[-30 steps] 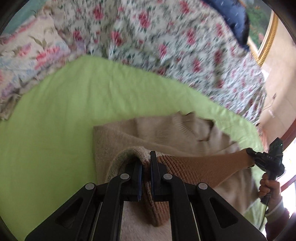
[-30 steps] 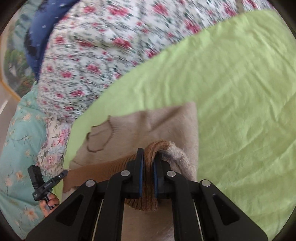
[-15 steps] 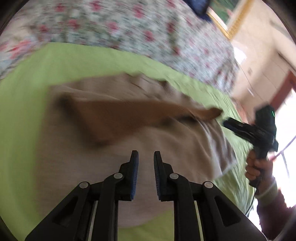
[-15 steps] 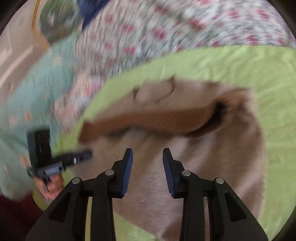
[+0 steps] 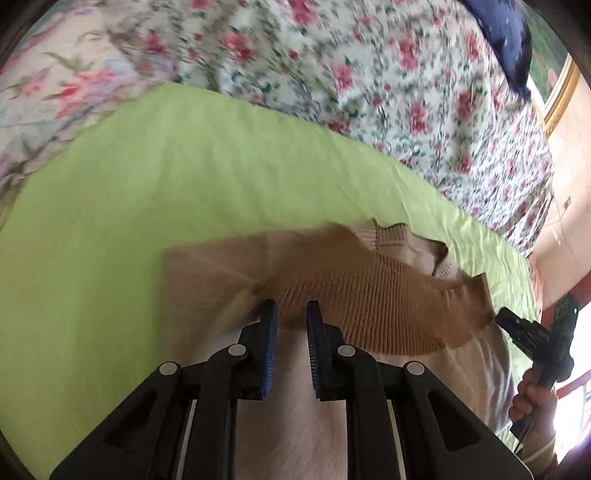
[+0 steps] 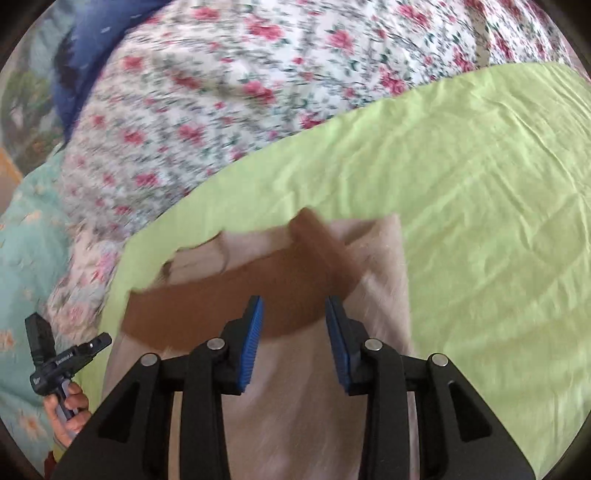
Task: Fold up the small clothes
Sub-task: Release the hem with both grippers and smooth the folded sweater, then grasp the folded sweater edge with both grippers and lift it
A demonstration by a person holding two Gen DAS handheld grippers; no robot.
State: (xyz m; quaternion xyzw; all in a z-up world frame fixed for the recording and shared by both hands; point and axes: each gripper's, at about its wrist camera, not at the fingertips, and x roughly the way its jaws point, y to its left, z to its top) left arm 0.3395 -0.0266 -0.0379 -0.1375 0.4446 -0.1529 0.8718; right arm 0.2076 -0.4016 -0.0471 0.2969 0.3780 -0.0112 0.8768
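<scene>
Grippers hover just above the beige sweater [image 5: 229, 280], nearest to me: the left gripper [image 5: 290, 314] has its jaws slightly apart with nothing clamped, and the right gripper [image 6: 293, 306] has jaws spreading wider, also gripping nothing. That sweater lies flat on the lime-green sheet [image 5: 155, 177], with its brown ribbed hem [image 5: 373, 299] folded across its middle. Beyond the sweater, past the sheet's far edge, a floral quilt [image 5: 332, 62] is heaped, and a dark blue cloth [image 5: 506, 33] sits behind that
</scene>
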